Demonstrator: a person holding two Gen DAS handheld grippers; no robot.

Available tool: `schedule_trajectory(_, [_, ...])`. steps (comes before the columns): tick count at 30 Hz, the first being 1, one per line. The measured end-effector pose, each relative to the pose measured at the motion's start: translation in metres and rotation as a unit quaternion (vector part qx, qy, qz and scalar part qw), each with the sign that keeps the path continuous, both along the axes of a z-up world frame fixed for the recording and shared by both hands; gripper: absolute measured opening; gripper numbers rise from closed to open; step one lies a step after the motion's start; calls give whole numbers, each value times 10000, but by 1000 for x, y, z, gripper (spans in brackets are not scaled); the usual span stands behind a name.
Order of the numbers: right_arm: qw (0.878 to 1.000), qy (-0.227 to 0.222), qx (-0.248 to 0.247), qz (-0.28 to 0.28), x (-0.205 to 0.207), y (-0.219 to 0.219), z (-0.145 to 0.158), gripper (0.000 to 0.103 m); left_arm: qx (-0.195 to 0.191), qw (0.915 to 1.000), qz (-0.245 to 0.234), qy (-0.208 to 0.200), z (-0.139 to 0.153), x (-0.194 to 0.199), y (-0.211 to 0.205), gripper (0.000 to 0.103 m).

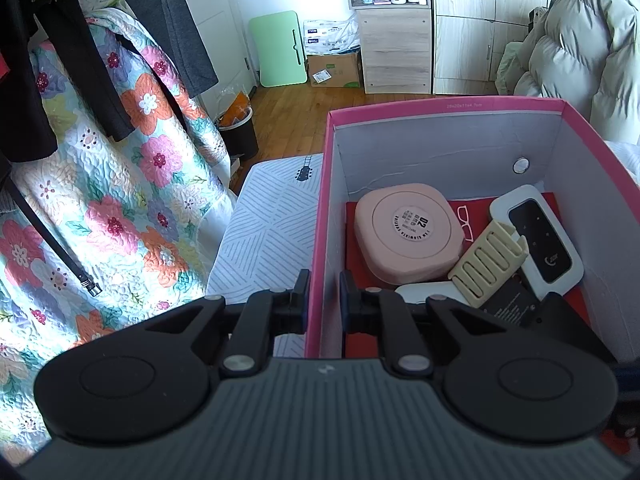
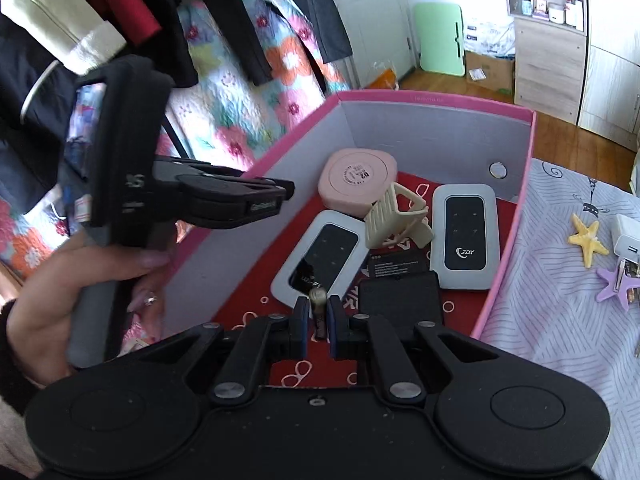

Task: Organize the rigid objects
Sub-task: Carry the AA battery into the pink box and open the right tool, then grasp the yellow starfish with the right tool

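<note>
A pink box with grey inner walls holds a pink square case, a cream hair claw, two white pocket routers and a black flat item. My left gripper straddles the box's left wall, one finger on each side; it also shows in the right wrist view. My right gripper is shut on a small brass-coloured thin object above the box's red floor.
On the striped bedspread right of the box lie a yellow starfish clip, a purple star clip, a white charger and keys. A floral quilt and hanging clothes are at left.
</note>
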State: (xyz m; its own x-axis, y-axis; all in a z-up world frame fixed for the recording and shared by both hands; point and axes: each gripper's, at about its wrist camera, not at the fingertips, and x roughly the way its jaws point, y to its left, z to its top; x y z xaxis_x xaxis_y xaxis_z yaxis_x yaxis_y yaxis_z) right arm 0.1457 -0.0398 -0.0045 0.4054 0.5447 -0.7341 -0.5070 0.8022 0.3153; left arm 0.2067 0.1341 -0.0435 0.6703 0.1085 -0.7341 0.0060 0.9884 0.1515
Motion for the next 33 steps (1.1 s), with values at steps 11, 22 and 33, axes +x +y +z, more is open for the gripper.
schedule_trajectory(11, [9905,-937,-357,-944,-5,-78,45,42,-26,10000,-8,-1,0,1,-1,12])
schedule_trajectory(22, [9834,-1031,-818,-1246,39,-115,-7,42,-23,10000,-1,-6,0,0,-2,12])
schedule_trajectory(33, [9760,-1219,-1410,-1129,104,-105,-53,42,-2,10000,-11,-11,1,-1,-1,12])
